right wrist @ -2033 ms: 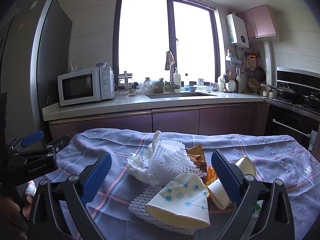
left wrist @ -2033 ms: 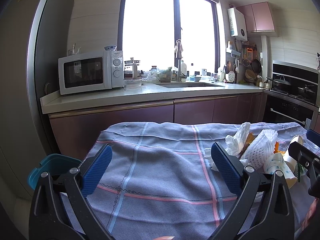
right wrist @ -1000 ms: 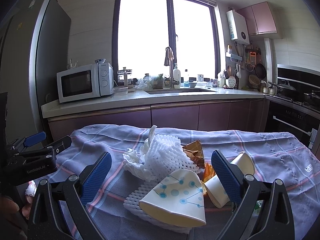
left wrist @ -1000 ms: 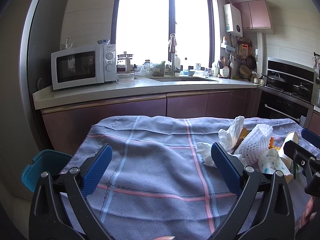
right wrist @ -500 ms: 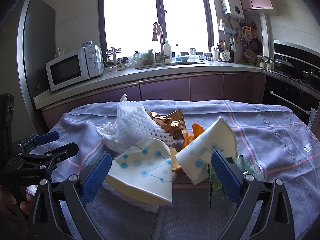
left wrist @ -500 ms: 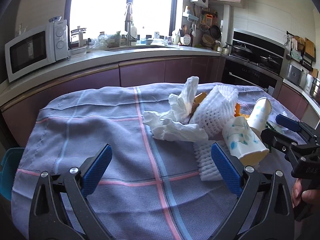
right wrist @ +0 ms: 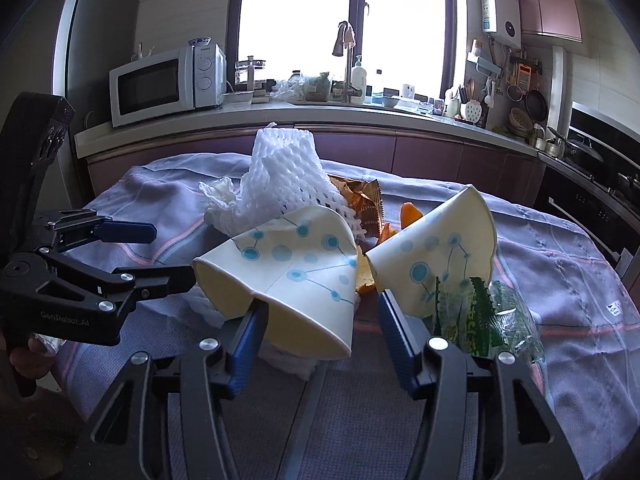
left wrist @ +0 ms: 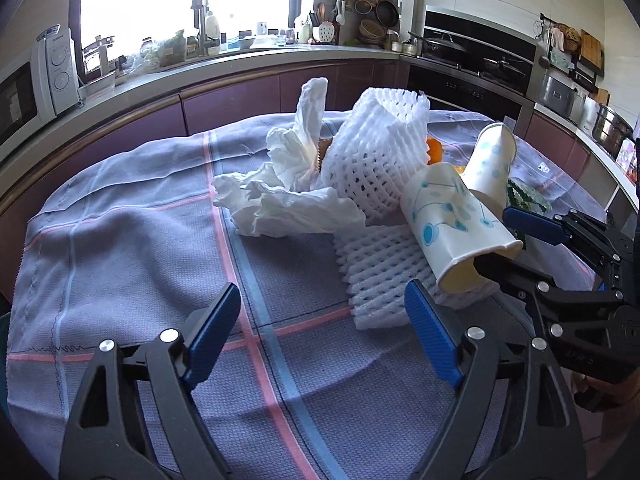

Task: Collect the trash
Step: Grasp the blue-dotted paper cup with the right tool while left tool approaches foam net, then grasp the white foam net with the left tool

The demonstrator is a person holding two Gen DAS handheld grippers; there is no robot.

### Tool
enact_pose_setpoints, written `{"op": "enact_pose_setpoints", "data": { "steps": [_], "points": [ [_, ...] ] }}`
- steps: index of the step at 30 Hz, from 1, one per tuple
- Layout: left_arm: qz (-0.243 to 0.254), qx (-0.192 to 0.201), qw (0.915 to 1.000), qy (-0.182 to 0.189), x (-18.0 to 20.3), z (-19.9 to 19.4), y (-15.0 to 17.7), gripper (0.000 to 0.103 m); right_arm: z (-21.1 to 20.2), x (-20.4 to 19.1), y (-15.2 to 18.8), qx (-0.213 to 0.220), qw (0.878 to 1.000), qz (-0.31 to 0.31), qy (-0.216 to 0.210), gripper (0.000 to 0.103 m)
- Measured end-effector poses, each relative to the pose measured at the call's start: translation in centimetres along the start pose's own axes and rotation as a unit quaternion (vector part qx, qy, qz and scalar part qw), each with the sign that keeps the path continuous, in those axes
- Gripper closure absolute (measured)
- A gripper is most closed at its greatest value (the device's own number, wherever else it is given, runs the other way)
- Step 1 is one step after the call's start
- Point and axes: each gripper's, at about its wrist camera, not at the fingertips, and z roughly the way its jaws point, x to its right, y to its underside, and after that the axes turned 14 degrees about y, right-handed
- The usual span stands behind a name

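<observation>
Trash lies heaped on a checked grey cloth [left wrist: 120, 260]: two dotted paper cups, a white foam net [left wrist: 376, 152], crumpled tissue [left wrist: 288, 200], a brown wrapper [right wrist: 360, 200], orange peel [right wrist: 410, 214] and a green plastic wrapper [right wrist: 476, 316]. The near cup [right wrist: 280, 272] lies on its side. My right gripper [right wrist: 320, 340] is closing with one finger in that cup's mouth and the other outside; the pads are not pressing. The second cup [right wrist: 436, 256] leans to its right. My left gripper [left wrist: 320, 332] is closing over bare cloth, short of the tissue, with nothing between its fingers.
A kitchen counter with a microwave [right wrist: 164, 84] and a sink tap [right wrist: 344, 40] runs behind the table. An oven and hob [left wrist: 472, 64] stand at the back right. A flat foam net [left wrist: 380, 276] lies under the near cup.
Both grippers came down toward the heap, the left one swinging right to face it. Both pairs of jaws narrowed. A right finger entered the near cup's mouth.
</observation>
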Motion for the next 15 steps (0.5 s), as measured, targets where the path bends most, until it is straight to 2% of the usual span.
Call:
{"op": "enact_pose_setpoints", "data": {
  "steps": [1,4,6,7,9,13,15],
  "points": [
    [0.001,-0.005,1.0,0.008,0.1,0.2,0.0,0.028,0.1,0.0,0.0,0.001,1.0,0.002,-0.009,0.066],
    [0.001,-0.022,0.9989,0.041,0.3,0.8,0.1,0.038,0.1,0.3,-0.3,0.004,1.0,0.009,-0.026,0.081],
    [0.002,-0.035,0.9973,0.064,0.5,1.2,0.1,0.051,0.0,0.7,-0.6,0.005,0.999,0.019,-0.034,0.083],
    [0.0,-0.04,0.9963,0.076,0.5,1.4,0.1,0.053,0.0,0.9,-0.7,0.005,0.999,0.024,-0.038,0.085],
    [-0.005,-0.05,0.9936,0.101,0.6,1.9,0.0,0.063,0.1,1.2,-0.8,0.005,0.998,0.035,-0.046,0.085],
    [-0.011,-0.053,0.9913,0.12,0.8,2.4,-0.2,0.067,0.3,1.6,-1.1,0.0,0.997,0.051,-0.062,0.088],
    [-0.011,-0.051,0.9912,0.122,0.9,2.4,-0.3,0.076,0.4,1.7,-1.2,-0.001,0.996,0.059,-0.07,0.09]
  ]
}}
